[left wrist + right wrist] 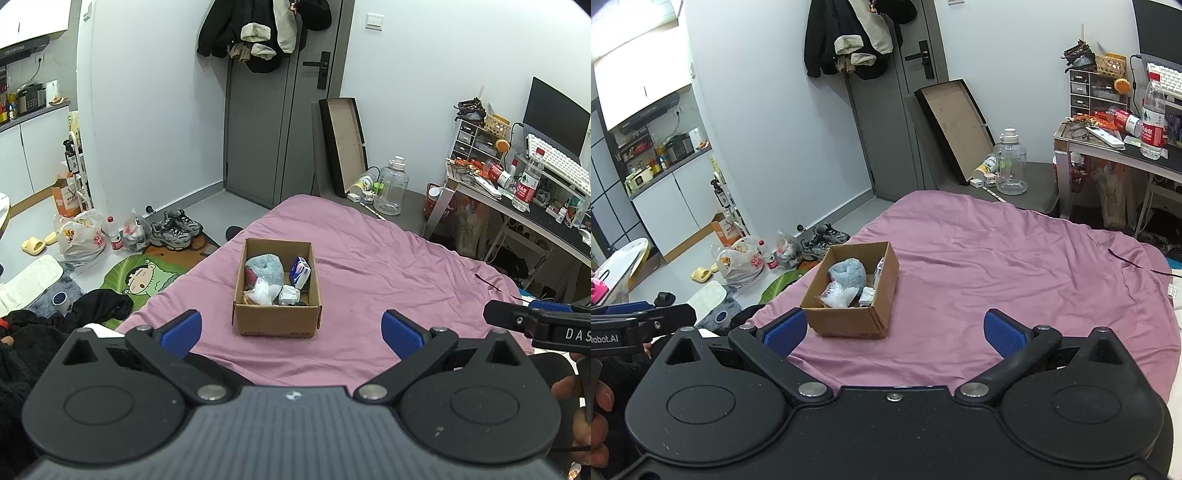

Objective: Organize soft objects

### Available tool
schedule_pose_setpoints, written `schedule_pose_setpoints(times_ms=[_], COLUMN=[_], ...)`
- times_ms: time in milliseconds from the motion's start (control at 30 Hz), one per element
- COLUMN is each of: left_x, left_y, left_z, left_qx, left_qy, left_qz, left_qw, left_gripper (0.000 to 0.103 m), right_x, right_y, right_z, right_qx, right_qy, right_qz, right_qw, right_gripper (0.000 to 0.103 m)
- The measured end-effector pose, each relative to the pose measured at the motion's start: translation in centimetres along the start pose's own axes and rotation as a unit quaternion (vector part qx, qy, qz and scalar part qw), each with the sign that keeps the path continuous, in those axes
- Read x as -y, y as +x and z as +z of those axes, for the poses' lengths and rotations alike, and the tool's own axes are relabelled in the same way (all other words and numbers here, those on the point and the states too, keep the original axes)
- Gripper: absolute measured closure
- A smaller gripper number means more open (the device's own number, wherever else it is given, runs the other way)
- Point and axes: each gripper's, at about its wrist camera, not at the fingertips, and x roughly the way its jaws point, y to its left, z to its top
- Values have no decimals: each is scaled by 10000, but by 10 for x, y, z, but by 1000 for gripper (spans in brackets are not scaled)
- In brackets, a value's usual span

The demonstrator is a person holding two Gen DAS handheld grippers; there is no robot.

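On the wrinkled pink bedsheet point(369, 266) a small cardboard box point(276, 317) holds a fluffy blue-grey sock point(264, 267) and crinkly packets, while left gripper point(291, 328) and right gripper point(894, 332) hover wide-jawed, empty.

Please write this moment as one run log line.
left gripper open | right gripper open | cardboard box on bed, filled | nothing held

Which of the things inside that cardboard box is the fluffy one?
The pale blue fuzzy bundle at the back left of the cardboard box. The white crinkly bag and the blue-and-white carton beside it look smooth, not fuzzy.
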Motion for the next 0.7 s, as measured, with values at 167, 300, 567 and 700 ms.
schedule_pose_setpoints(times_ms=[167, 300, 567, 700], left_x=[0, 0, 0, 0], left_y=[1, 1, 5, 9], left_z=[-4, -4, -4, -2], left_qx=[-33, -37, -43, -67], left_qy=[-38, -33, -26, 7], left_qz=[-19, -19, 19, 43], left_qw=[10000, 10000, 10000, 10000], left_gripper=[0, 0, 0, 0], right_x=[-1, 0, 0, 2], right_y=[2, 3, 6, 9], right_z=[-2, -2, -4, -6], right_qx=[-32, -40, -69, -93], right_qy=[1, 14, -5, 5], right_qz=[-52, -62, -95, -105], right_qw=[10000, 10000, 9999, 9999], right_gripper=[0, 0, 0, 0])
